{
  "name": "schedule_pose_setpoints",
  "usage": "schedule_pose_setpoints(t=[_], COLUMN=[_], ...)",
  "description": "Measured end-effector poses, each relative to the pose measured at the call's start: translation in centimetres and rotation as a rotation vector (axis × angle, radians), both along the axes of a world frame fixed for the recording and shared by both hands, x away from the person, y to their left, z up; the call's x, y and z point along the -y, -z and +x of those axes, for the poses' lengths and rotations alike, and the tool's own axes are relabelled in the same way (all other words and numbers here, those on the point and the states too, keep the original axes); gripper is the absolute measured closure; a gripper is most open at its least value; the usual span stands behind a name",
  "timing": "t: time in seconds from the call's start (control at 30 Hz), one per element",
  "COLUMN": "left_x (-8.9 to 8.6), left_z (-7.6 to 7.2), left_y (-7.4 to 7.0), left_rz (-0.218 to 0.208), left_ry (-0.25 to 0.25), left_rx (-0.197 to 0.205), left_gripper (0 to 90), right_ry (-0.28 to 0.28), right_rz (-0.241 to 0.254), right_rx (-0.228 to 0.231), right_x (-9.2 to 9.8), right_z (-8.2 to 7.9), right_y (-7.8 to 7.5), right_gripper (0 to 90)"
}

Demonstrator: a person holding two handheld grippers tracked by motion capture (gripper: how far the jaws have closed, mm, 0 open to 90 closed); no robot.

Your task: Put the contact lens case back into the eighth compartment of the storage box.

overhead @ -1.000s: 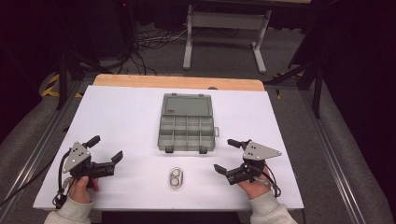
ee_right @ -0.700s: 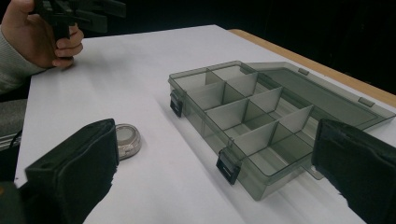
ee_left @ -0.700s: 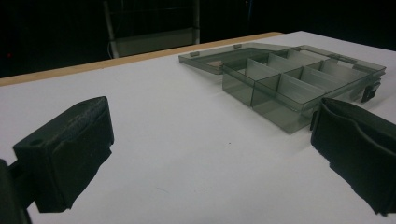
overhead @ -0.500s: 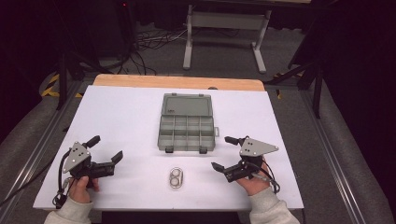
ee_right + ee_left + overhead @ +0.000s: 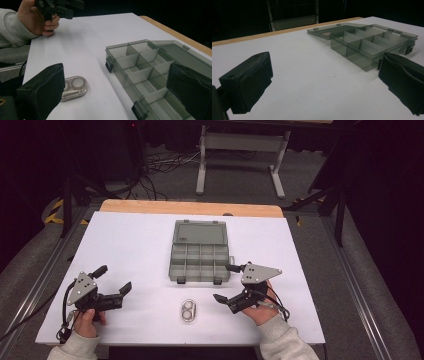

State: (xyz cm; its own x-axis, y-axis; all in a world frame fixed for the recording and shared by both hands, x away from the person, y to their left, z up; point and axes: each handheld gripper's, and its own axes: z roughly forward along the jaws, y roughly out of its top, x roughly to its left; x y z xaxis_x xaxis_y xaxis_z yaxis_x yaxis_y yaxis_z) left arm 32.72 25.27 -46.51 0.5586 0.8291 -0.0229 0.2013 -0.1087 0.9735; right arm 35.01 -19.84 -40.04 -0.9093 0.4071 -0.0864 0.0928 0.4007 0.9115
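Fingers on both my grippers stand released, nothing between them. My right gripper (image 5: 227, 283) sits near the small twin-cup case (image 5: 188, 310), which lies flat on the counter (image 5: 130, 245) just in front of the open compartment box (image 5: 200, 252). I'd lower squarely over the case's narrow width, then close gently. My left gripper (image 5: 112, 279) rests well apart.
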Motion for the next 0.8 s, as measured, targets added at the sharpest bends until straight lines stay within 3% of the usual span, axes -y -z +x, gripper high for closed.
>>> schedule_pose_setpoints(t=[0.8], left_x=[0.0], left_z=[0.0], left_y=[0.0], left_rz=[0.001], left_ry=[0.002], left_rx=[0.002], left_gripper=[0.2], right_ry=[-0.124], right_rz=[-0.059], right_rx=[0.007], right_x=[-4.9], right_z=[0.9], right_y=[-0.5], right_gripper=[2.5])
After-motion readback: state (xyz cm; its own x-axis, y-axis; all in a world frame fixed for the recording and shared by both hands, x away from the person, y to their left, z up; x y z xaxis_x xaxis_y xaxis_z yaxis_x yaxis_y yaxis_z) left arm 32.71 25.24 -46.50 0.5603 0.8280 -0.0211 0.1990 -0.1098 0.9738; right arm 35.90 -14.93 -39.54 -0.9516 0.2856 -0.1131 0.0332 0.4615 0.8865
